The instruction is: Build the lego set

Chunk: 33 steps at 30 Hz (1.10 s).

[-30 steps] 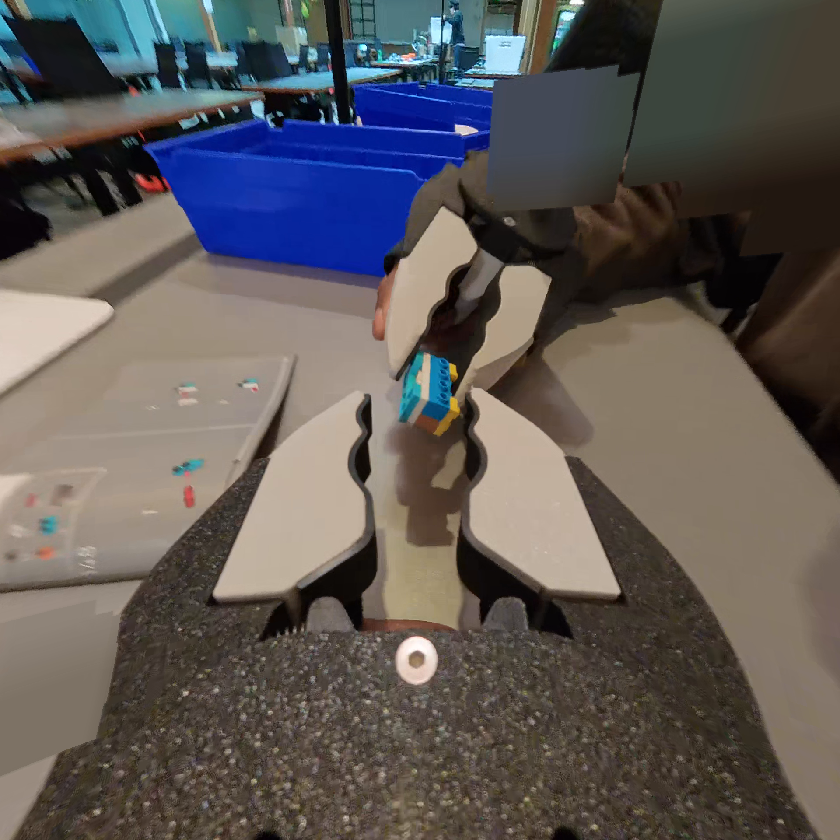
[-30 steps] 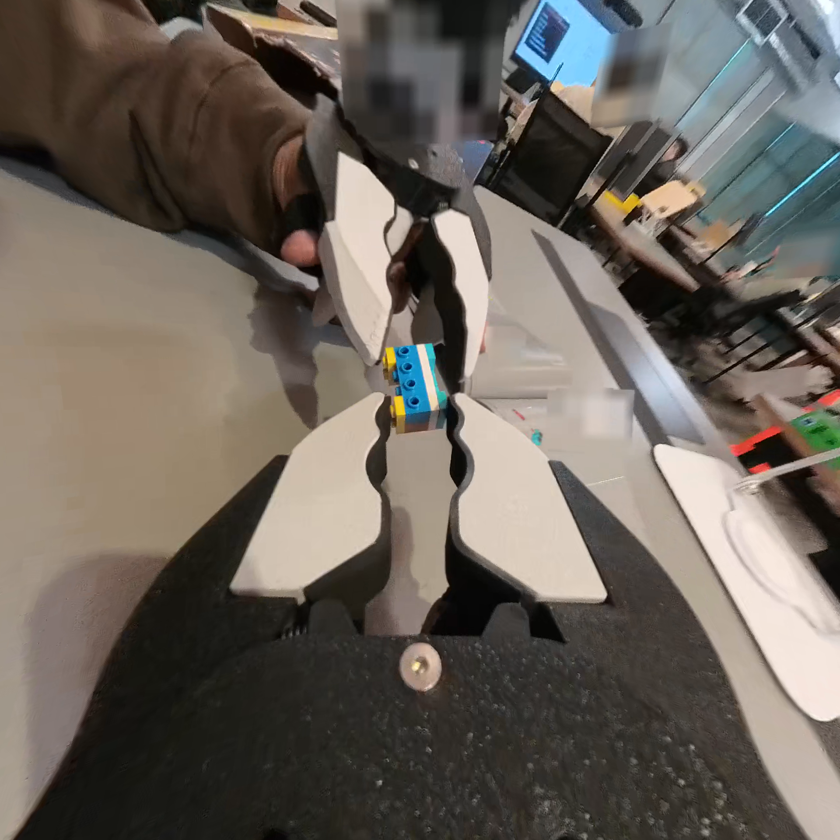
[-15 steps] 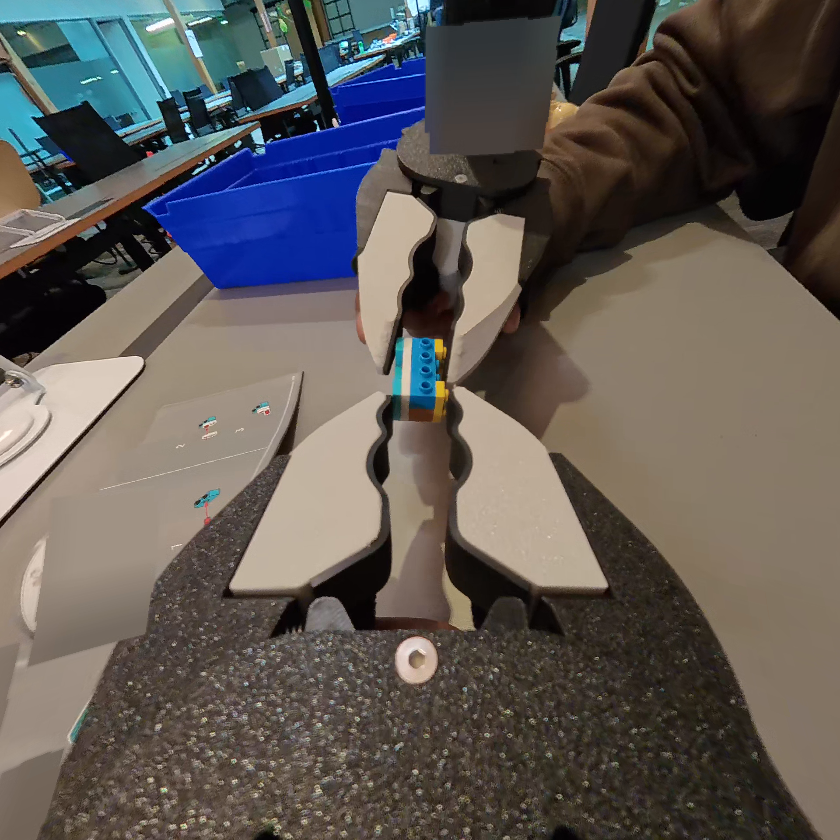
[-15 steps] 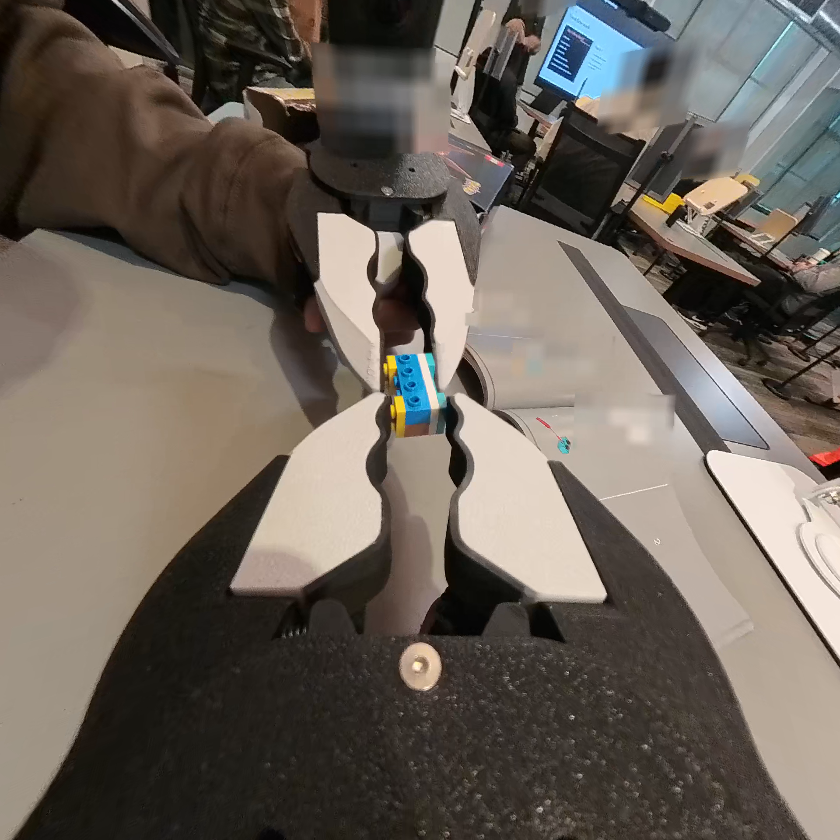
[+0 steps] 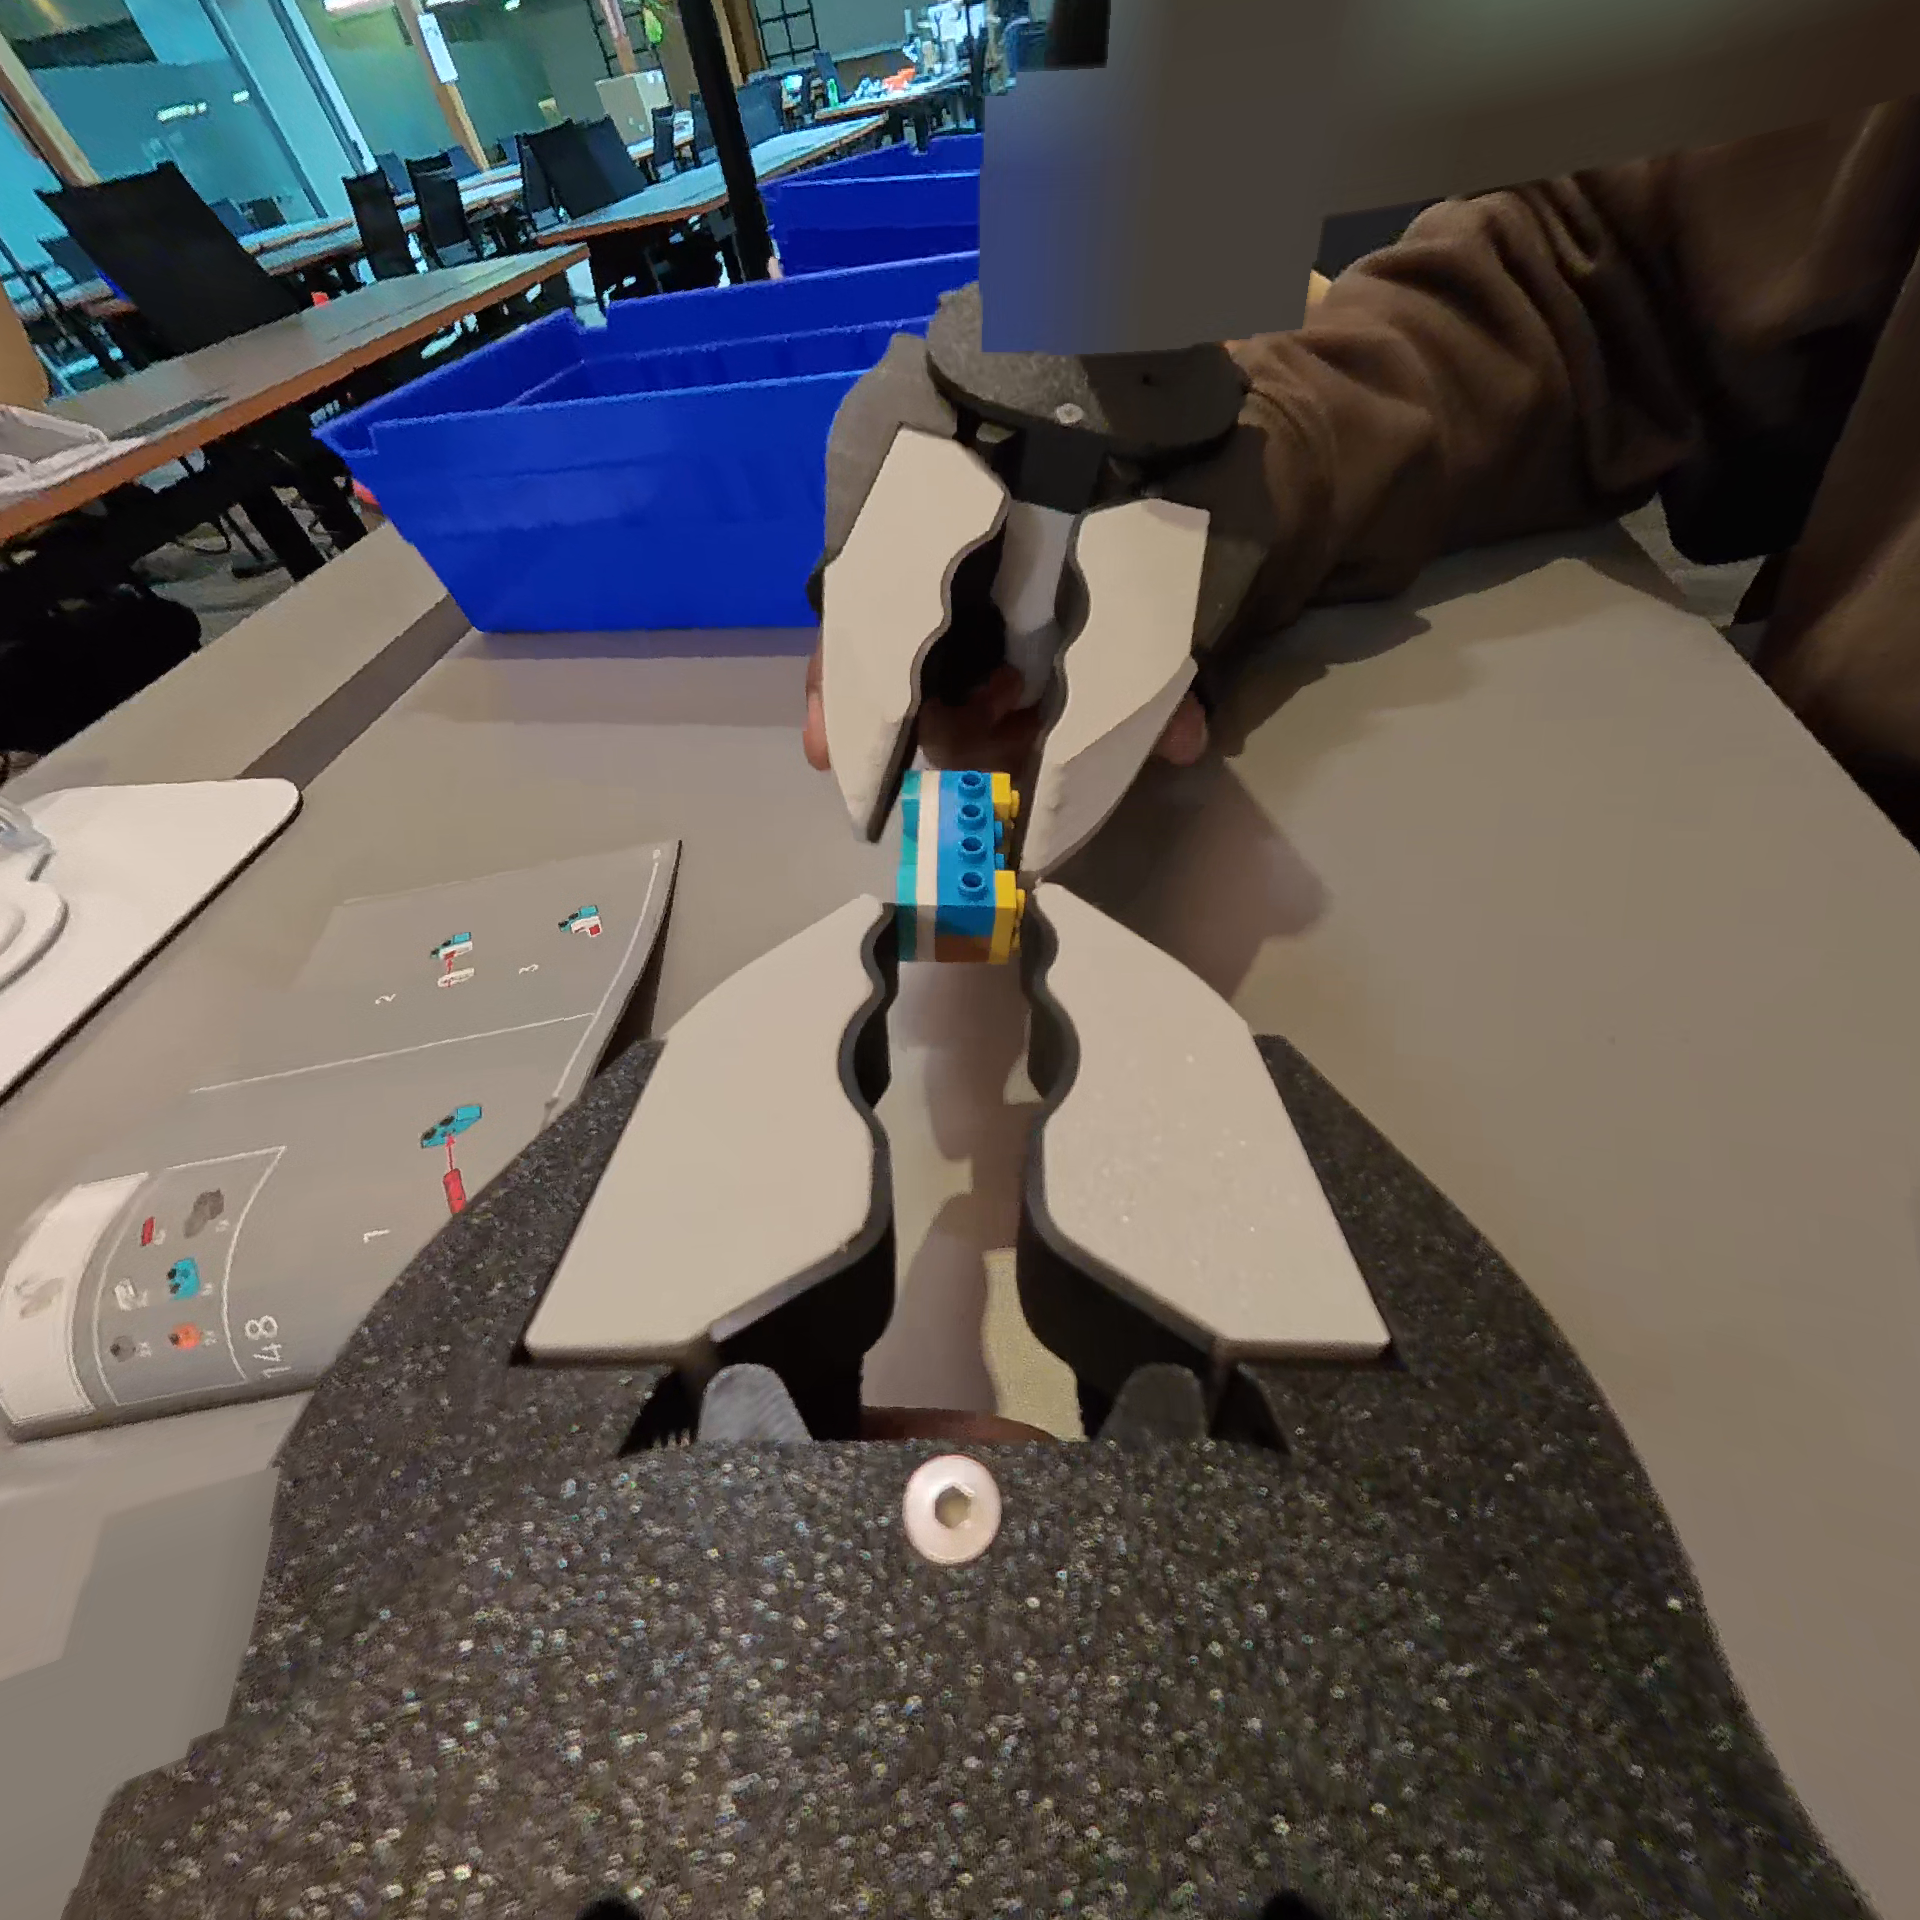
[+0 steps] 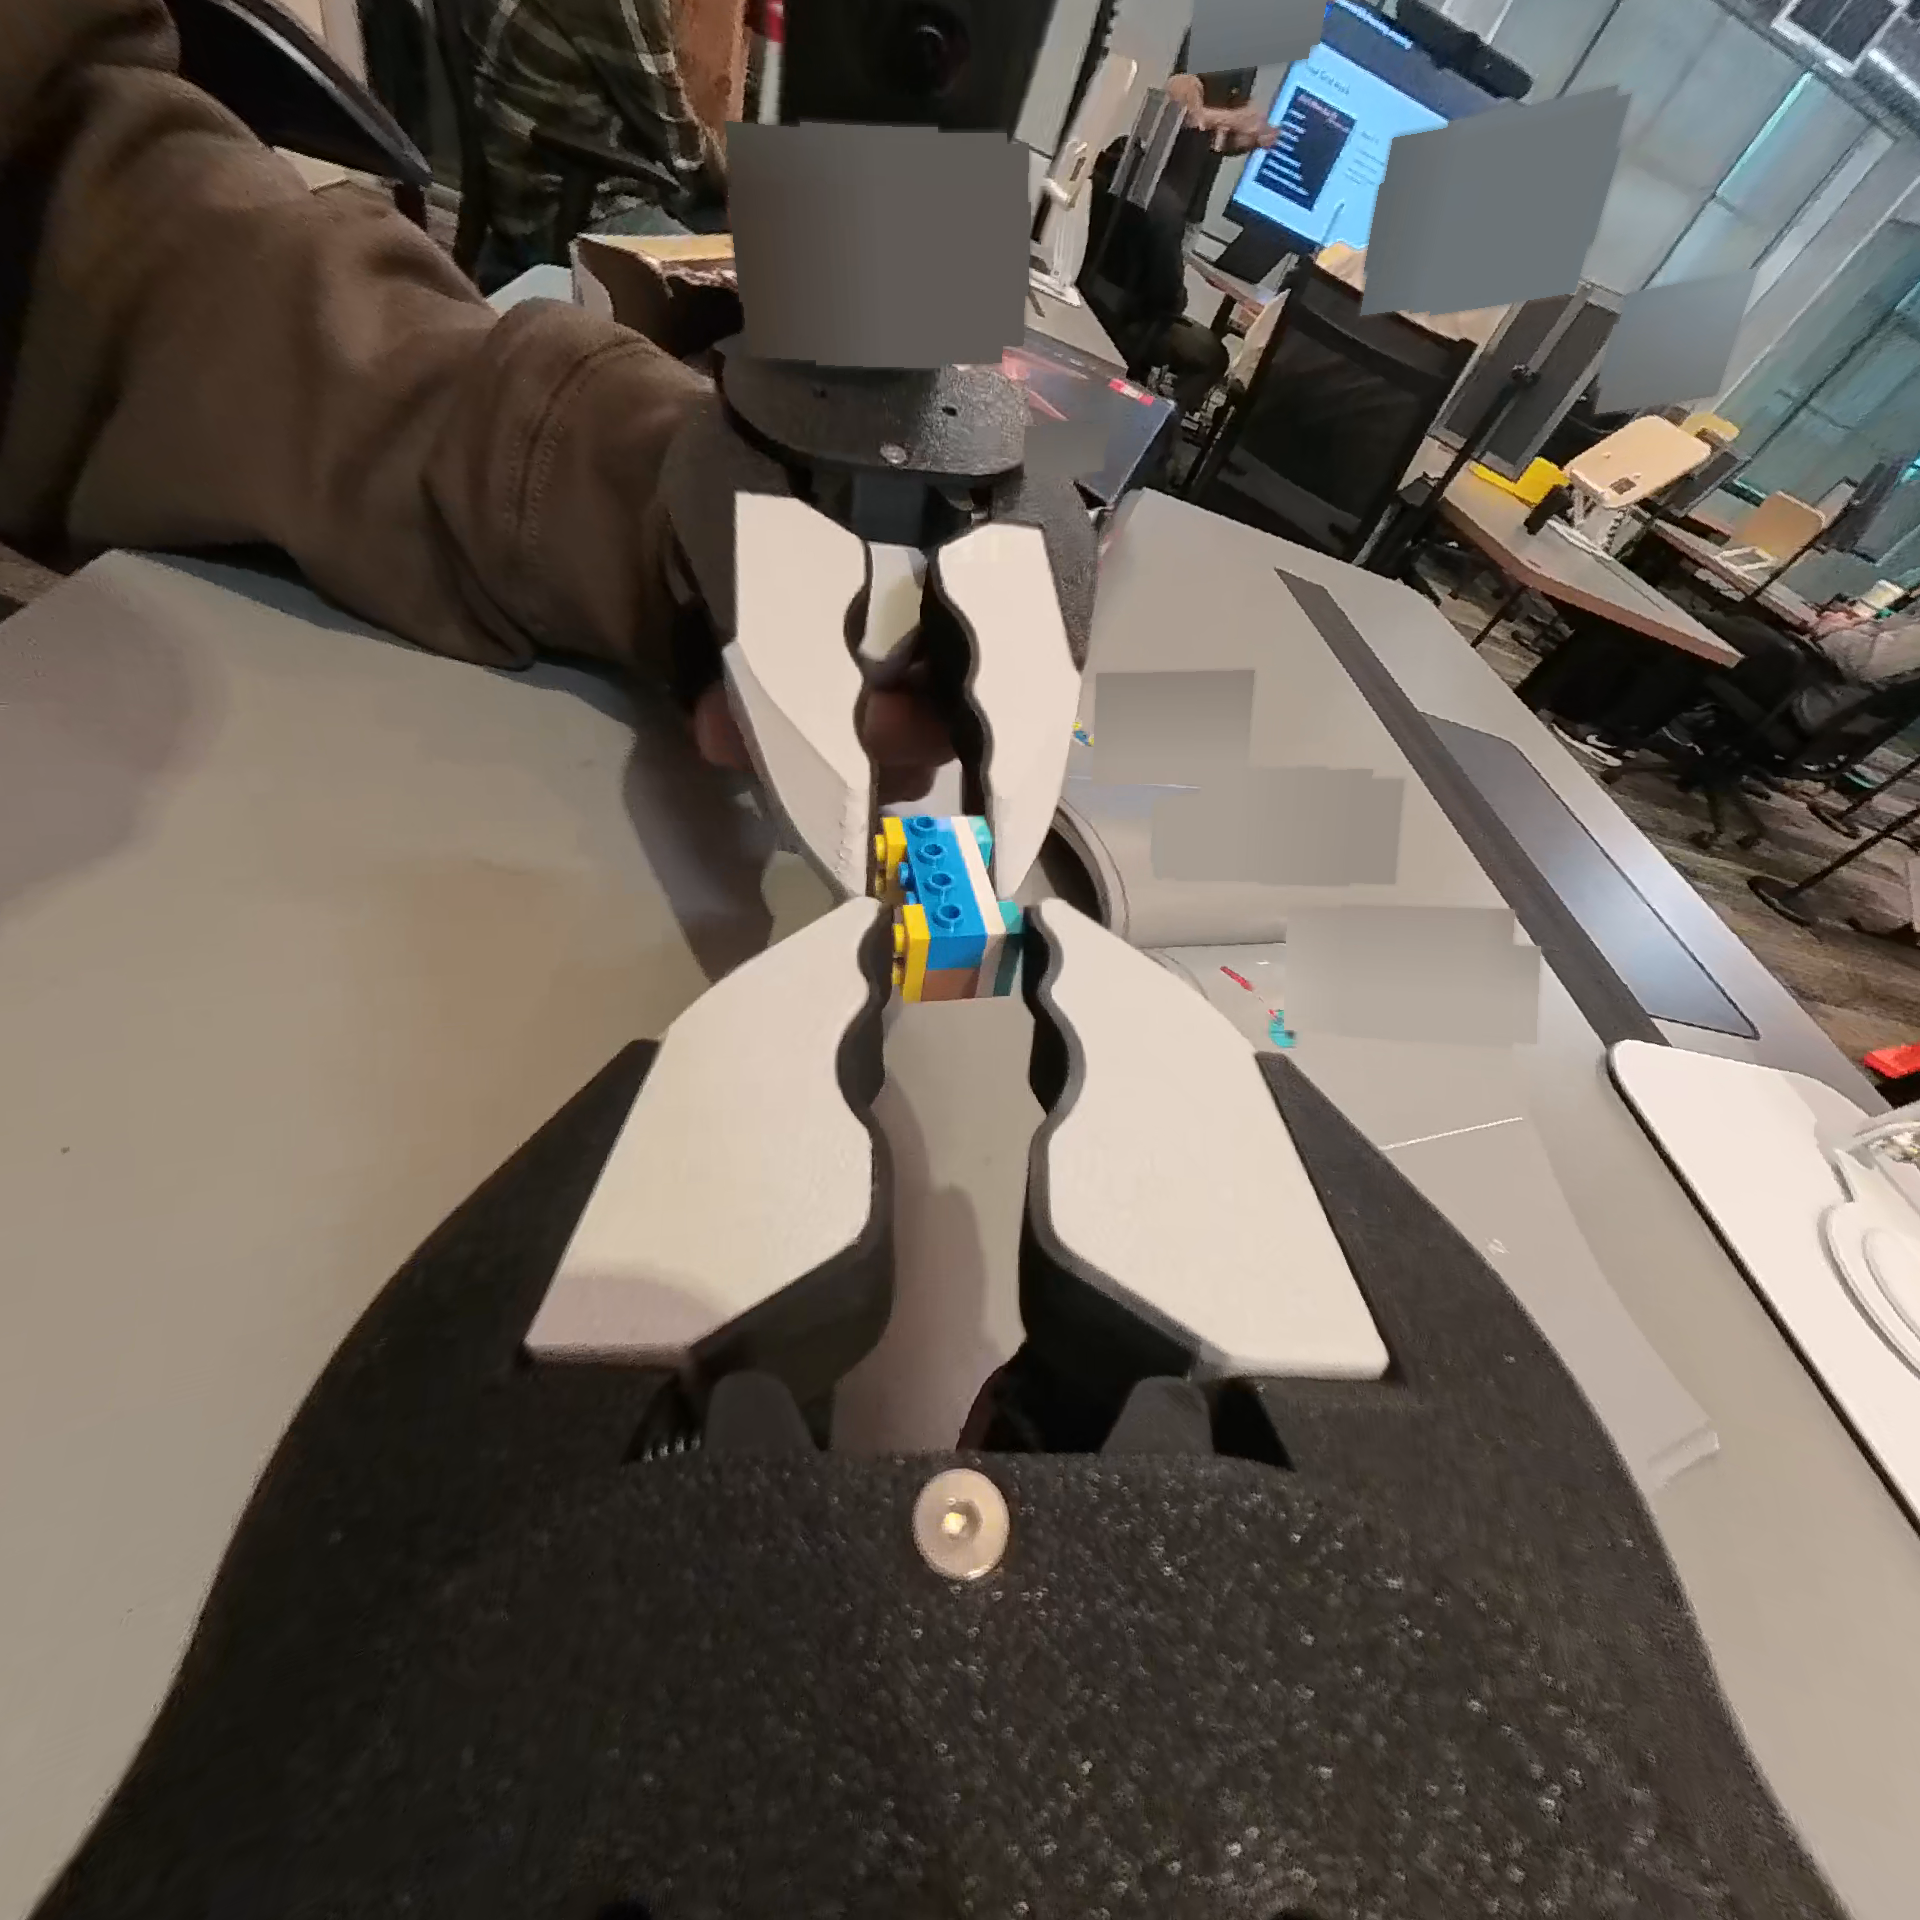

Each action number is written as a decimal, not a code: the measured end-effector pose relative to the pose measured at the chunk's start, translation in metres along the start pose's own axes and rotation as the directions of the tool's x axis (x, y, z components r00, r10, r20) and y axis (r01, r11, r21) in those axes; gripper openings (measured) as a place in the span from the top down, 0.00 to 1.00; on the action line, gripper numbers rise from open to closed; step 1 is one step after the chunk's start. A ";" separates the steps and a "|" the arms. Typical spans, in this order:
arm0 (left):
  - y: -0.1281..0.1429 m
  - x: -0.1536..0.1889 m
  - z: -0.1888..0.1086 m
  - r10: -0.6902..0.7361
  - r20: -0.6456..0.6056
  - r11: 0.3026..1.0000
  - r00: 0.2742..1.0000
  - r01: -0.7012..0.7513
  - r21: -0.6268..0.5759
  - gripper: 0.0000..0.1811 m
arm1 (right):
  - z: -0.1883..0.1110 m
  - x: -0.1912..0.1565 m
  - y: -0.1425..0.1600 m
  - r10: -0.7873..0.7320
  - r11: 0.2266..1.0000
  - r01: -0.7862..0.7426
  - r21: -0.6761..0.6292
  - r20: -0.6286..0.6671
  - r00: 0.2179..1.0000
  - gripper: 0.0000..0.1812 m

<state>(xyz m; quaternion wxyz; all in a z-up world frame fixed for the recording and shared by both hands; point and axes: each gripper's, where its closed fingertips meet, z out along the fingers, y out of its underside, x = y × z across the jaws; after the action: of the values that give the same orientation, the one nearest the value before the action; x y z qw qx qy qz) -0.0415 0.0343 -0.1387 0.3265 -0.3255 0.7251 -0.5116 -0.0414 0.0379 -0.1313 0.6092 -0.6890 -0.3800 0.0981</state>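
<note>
A small lego assembly (image 5: 961, 868) of blue, yellow, teal, white and brown bricks is held in the air above the grey table (image 5: 1455, 1039), between the two grippers, which face each other. My left gripper (image 5: 954, 925) is shut on its near end. My right gripper (image 5: 951, 831), farther off in this view, is shut on the far end. In the right wrist view my right gripper (image 6: 951, 951) pinches the near end of the assembly (image 6: 940, 909) and the left gripper (image 6: 930, 868) pinches the other end. A hand in a brown sleeve (image 5: 1558, 416) holds the right gripper.
An open instruction booklet (image 5: 416, 1039) lies on the table to the left, with a white tray (image 5: 125, 862) beyond it. Blue bins (image 5: 623, 499) stand at the far left edge. In the right wrist view the booklet (image 6: 1351, 1122) and tray (image 6: 1714, 1164) lie to the right. My two grippers' fingertips are within a few centimetres of each other.
My left gripper has moved up to the assembly and closed on its free end. The right gripper has kept its hold and both grippers have lined up straight, facing each other.
</note>
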 end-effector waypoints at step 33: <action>0.047 0.000 0.015 0.107 0.053 0.940 0.993 -0.084 -0.329 0.89 | 0.013 -0.008 0.053 0.825 0.540 -0.765 -0.351 0.042 0.563 0.86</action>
<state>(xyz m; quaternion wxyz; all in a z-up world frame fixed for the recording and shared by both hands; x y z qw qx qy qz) -0.0358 0.0383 -0.1877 0.3178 -0.3573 0.8028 -0.3563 -0.0330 0.0446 -0.1851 0.3454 -0.8542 -0.0934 0.3771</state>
